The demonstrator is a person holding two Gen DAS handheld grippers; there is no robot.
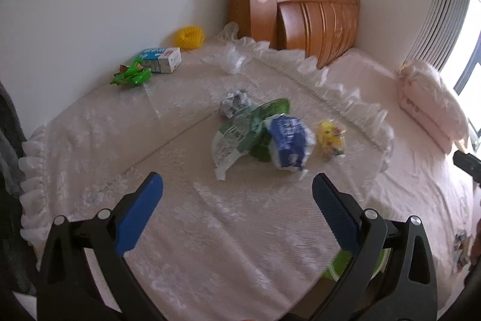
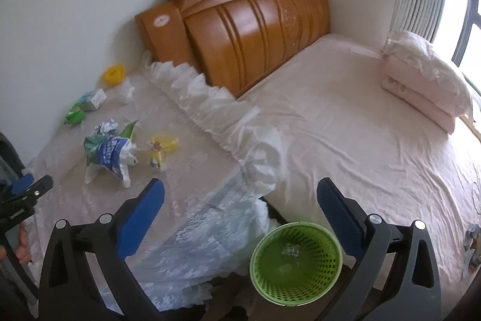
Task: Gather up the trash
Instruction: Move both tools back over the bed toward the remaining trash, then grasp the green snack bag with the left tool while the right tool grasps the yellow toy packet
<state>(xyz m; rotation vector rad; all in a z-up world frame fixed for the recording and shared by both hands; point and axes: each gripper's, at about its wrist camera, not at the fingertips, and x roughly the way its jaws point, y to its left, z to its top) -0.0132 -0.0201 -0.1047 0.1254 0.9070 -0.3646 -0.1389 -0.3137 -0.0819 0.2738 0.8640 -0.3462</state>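
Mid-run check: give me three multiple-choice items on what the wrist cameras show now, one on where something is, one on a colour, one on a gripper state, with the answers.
1. Where is the waste basket?
A. On the floor, in the gap between the lace-covered table and the bed
B. On the pillow
C. Against the headboard

2. What colour is the waste basket?
A. Blue
B. Green
C. White

3. How does the left hand-held gripper stand?
A. Shut on a wrapper
B. Shut on nothing
C. Open, holding nothing

Answers:
1 A: the waste basket sits low beside the lace-covered table and the bed.
2 B: its perforated wall is bright green.
3 C: the left hand-held gripper has its blue fingers spread wide short of the blue and white wrapper.
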